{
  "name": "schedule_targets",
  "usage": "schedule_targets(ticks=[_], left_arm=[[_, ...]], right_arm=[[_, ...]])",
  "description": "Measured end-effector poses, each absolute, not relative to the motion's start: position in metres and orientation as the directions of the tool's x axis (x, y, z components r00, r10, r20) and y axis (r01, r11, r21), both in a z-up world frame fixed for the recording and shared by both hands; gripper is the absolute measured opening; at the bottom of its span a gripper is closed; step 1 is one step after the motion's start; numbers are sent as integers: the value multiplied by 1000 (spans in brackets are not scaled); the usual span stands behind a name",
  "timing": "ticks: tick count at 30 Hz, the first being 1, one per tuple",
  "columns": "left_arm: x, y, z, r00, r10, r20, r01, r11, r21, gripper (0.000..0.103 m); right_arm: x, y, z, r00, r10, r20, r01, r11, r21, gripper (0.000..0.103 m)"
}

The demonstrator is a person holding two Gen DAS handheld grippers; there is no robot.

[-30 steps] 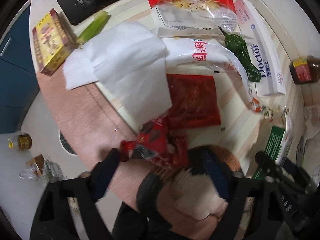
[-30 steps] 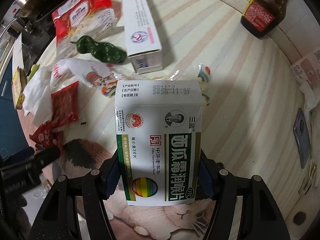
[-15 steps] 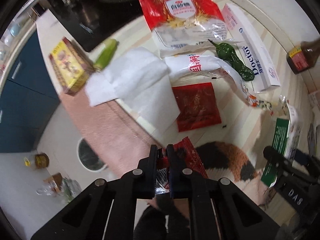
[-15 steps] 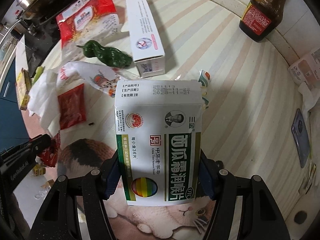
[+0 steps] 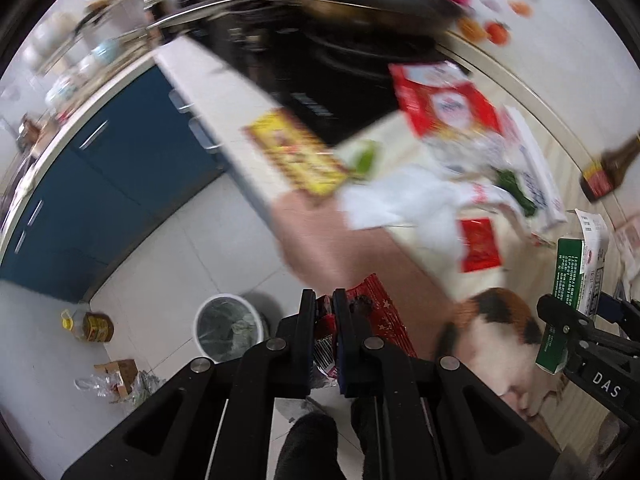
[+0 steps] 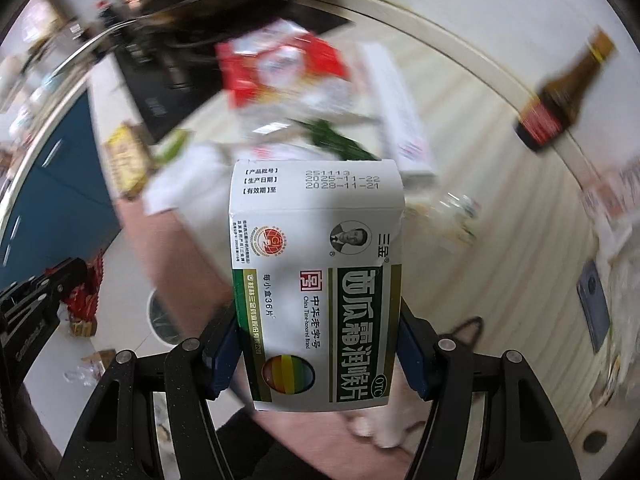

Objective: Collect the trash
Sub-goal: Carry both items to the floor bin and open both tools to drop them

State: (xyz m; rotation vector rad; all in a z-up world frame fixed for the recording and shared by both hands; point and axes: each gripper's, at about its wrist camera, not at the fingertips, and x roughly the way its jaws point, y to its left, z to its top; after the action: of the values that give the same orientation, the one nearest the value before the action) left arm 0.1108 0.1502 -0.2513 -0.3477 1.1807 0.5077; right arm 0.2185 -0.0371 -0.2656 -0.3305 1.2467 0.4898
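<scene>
My left gripper (image 5: 323, 304) is shut on a crumpled red snack wrapper (image 5: 372, 312), held off the counter's edge above the floor. A white bin with a clear liner (image 5: 228, 330) stands on the floor below and to its left. My right gripper (image 6: 320, 344) is shut on a white and green medicine box (image 6: 316, 280), held upright above the counter's front. That box also shows in the left wrist view (image 5: 568, 280), and the wrapper in the right wrist view (image 6: 82, 292). On the counter lie a flat red packet (image 5: 478, 244), white tissues (image 5: 408, 204) and a red and white bag (image 5: 444, 104).
A yellow box (image 5: 296, 152), green peppers (image 5: 514, 190), a long white box (image 6: 396, 112) and a dark sauce bottle (image 6: 560, 100) are on the striped counter. A black stove with a pan (image 5: 360, 0) is at the back. Blue cabinets (image 5: 100, 184), an oil jug (image 5: 94, 326) and floor litter (image 5: 116, 376) are left.
Both grippers have pulled back from the counter and lifted, holding their loads. The left one closed on the red wrapper a second ago and now hangs over the floor near the bin.
</scene>
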Motion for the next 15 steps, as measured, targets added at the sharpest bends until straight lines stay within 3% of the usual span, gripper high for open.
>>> schedule_targets(ticks=[7,13,15], left_arm=[[11,260,-290,209,221,-953,-709,705,7,6],[-78,355,-401,71,150,-986,-838,545,22,6],[-101,378,-449,30,112,-993,-863,504,31,6]], right_arm=[[154,79,-279,192,236,-953,-660,750,53,68],[88,193,-365,75,234,-969,-774,627,91,68],[65,230,-418,28,210,-977,-799,592,104,68]])
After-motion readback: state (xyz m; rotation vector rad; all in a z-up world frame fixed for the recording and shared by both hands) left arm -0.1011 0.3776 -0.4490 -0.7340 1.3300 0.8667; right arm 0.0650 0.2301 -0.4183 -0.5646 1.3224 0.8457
